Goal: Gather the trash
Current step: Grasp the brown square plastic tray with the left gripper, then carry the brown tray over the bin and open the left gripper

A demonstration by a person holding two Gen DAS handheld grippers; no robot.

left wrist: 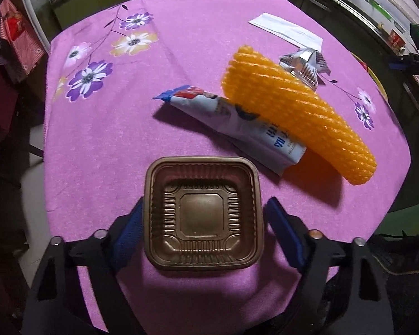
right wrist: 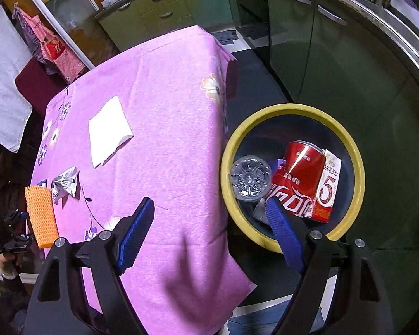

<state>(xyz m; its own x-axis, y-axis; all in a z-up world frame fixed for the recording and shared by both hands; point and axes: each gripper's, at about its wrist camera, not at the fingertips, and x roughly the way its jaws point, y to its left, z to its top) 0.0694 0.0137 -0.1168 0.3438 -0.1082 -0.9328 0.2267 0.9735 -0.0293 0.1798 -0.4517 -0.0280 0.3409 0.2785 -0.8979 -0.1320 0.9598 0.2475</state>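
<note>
— Left gripper (left wrist: 202, 217)?
— Straddling brown plastic tray (left wrist: 202, 215) at table's (left wrist: 103, 139) near edge; right pad apart, left contact unclear.
— Right gripper (right wrist: 209, 223)?
— Wide open, empty, over right edge.
— Farther?
— Orange foam net (left wrist: 293, 111), wrappers mid-table; can (right wrist: 296, 181) in yellow-rimmed bin (right wrist: 357, 162).

The red can (right wrist: 299, 178) lying in the yellow-rimmed bin (right wrist: 349, 150) carries the white Coca-Cola script, with small white characters above it too small to read. Just right of it, the red-and-white carton (right wrist: 328, 187) shows a large "5". On the worktop, the white wrapper (left wrist: 268, 136) bears blue letters, partly hidden, not legible.
</note>
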